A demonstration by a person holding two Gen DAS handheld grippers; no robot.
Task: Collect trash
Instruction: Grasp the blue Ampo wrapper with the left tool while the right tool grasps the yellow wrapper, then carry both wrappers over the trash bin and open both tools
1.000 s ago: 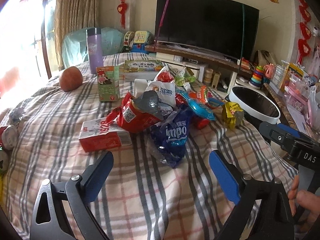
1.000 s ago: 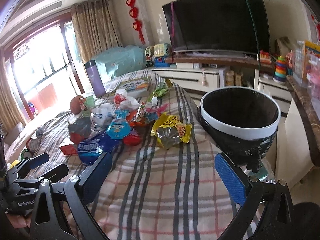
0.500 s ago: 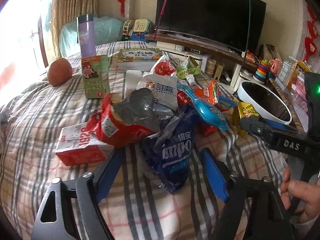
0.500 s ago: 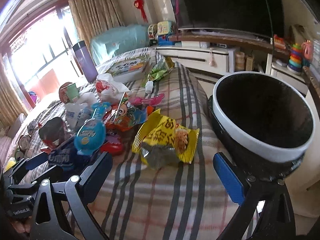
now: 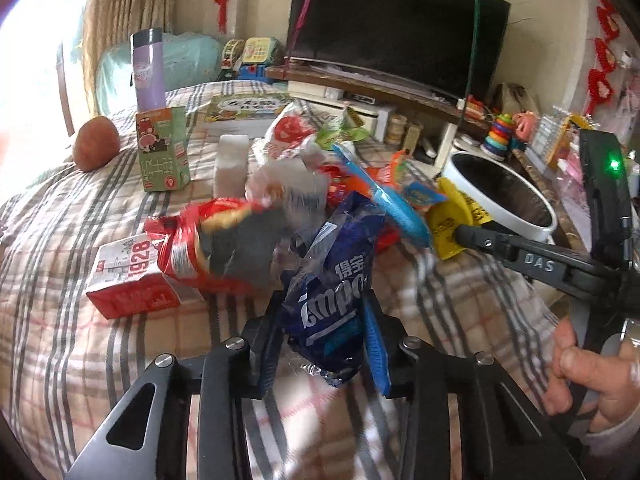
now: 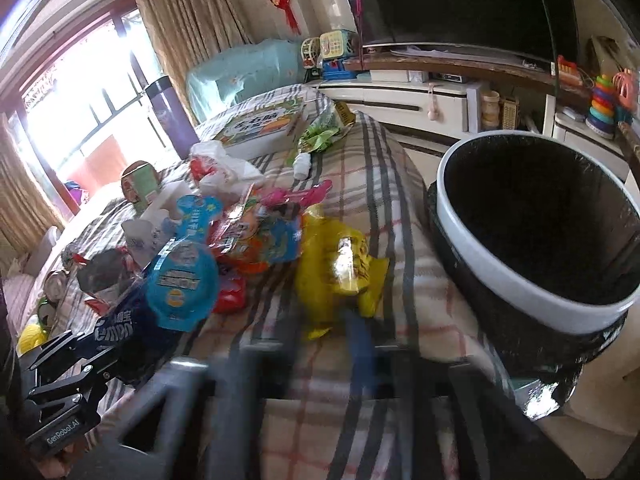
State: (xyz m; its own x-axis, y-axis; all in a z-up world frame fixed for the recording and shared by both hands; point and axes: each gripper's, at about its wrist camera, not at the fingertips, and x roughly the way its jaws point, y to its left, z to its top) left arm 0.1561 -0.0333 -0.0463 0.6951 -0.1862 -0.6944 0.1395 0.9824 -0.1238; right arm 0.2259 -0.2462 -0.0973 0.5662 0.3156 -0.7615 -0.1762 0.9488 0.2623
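- Left gripper (image 5: pixel 326 338): jaws have just been closing, blue pads now pressed on the crumpled dark blue wrapper (image 5: pixel 334 284), lower end between them.
- Right gripper (image 6: pixel 320 332): blurred, jaws just brought together on the lower edge of the yellow snack packet (image 6: pixel 340 276).
- Both wrappers lie on the plaid blanket (image 6: pixel 396 208), at the near edge of the litter pile.
- Left of the pile: red carton (image 5: pixel 132 276), green carton (image 5: pixel 162 148) upright behind.
- Black-lined bin (image 6: pixel 536 240), white rim, just beside the bed's edge, right of the yellow packet.
- Beyond: dark television (image 5: pixel 396 36).
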